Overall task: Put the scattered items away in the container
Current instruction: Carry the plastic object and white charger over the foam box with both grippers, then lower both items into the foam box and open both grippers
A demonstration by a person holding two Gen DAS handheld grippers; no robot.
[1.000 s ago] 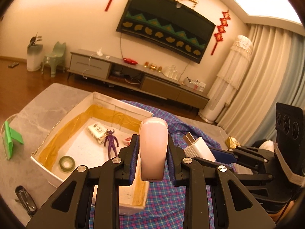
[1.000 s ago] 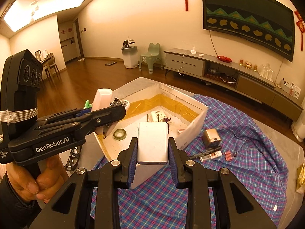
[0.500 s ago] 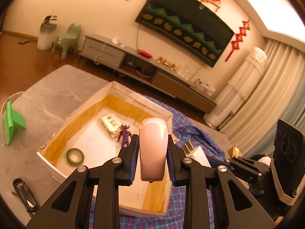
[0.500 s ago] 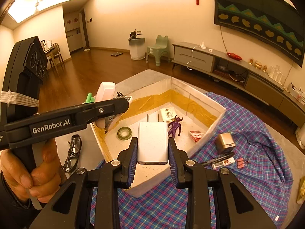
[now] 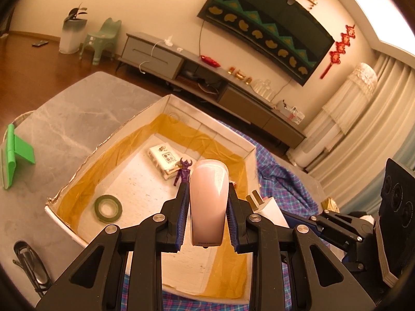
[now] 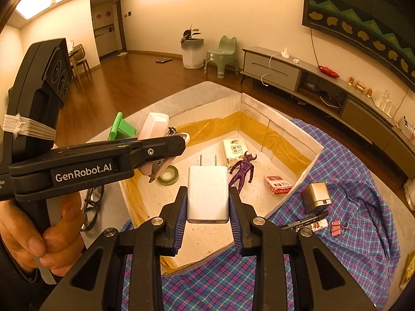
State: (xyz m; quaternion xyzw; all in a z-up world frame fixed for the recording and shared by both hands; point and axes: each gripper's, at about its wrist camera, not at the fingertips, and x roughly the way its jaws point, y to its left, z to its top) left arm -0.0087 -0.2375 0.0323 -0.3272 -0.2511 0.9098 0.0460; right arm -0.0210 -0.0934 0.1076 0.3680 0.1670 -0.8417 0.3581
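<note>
My left gripper is shut on a pink stapler and holds it above the open white box. It also shows in the right wrist view. My right gripper is shut on a white plug charger, over the box's near edge. In the box lie a green tape roll, a tissue pack, a purple figure and a small red-and-white box.
On the plaid cloth right of the box lie a metal cube, a marker, a glue stick and a pink clip. A green stand and glasses lie on the grey table.
Both grippers have moved forward over the box with their objects still held. The box interior fills more of both views.
</note>
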